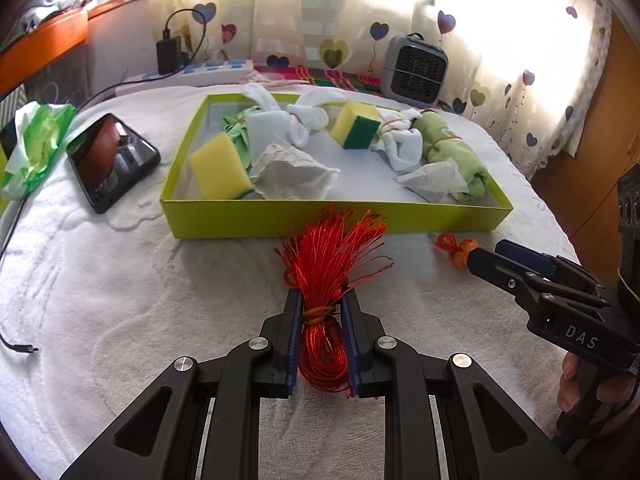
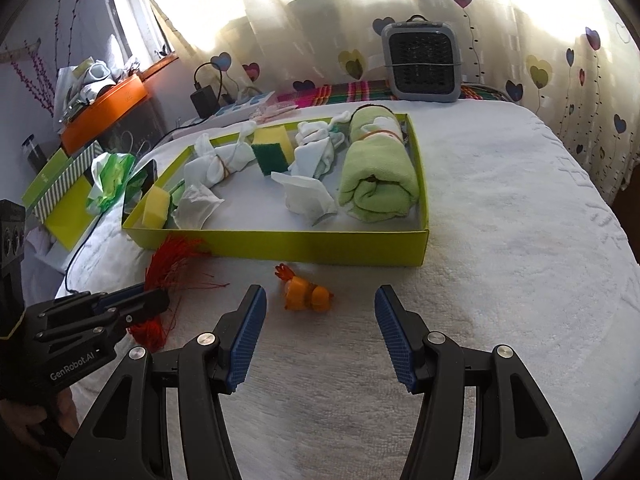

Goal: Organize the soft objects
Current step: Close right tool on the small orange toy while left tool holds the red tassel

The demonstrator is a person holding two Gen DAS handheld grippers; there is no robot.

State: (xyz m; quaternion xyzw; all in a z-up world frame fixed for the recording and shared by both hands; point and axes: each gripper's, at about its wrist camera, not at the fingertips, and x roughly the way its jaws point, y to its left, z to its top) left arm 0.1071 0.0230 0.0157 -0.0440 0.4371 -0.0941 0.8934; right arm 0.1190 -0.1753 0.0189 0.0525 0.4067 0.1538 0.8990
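White towel-covered bed (image 1: 120, 280) by a heart-print curtain (image 1: 520, 60), lime tray (image 1: 320, 216) of soft items, left gripper (image 1: 320, 300) fingers clamped on red thread bundle (image 1: 332, 256), right gripper (image 2: 320, 296) fingers spread, orange toy (image 2: 306, 296) just beyond them.

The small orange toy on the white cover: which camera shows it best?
The right wrist view. There the small orange toy lies whole and unhidden on the white cover, just ahead of the open right gripper. In the left wrist view the toy is small, and the right gripper's fingertips hide part of it.
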